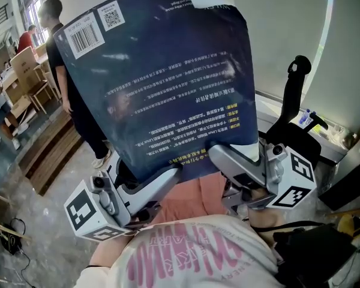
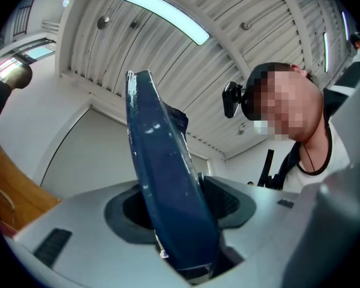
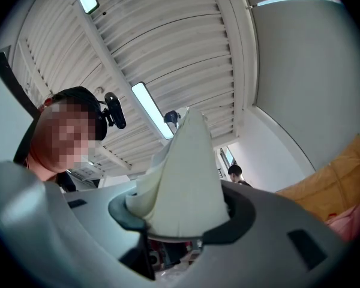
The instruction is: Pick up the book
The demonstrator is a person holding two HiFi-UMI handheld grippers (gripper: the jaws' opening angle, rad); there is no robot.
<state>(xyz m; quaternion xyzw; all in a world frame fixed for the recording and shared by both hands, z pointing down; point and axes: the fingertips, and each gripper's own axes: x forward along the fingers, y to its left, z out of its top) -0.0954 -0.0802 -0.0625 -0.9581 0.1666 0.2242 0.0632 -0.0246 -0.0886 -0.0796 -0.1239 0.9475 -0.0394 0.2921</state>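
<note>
While the book [image 1: 162, 83] is standing raised in the air before me, back cover facing me, I am clamping its lower edge: left gripper [image 1: 173, 173] pinching the blue cover [image 2: 162, 179], right gripper [image 1: 221, 155] pinching the white pages [image 3: 186, 185].

A ribbed white ceiling [image 2: 108, 53] crossed by beams fills the top of both gripper views and carries long strip lights [image 2: 165, 15]. A plain white wall [image 1: 288, 29] takes the upper right of the head view. At lower left lies a grey concrete floor [image 1: 30, 203] with a loose cable [image 1: 9, 239], and above it are dark wooden planks [image 1: 48, 155]. Cardboard boxes [image 1: 23, 65] and a window [image 1: 33, 5] sit at upper left, beside a bystander in dark clothes [image 1: 69, 95].
</note>
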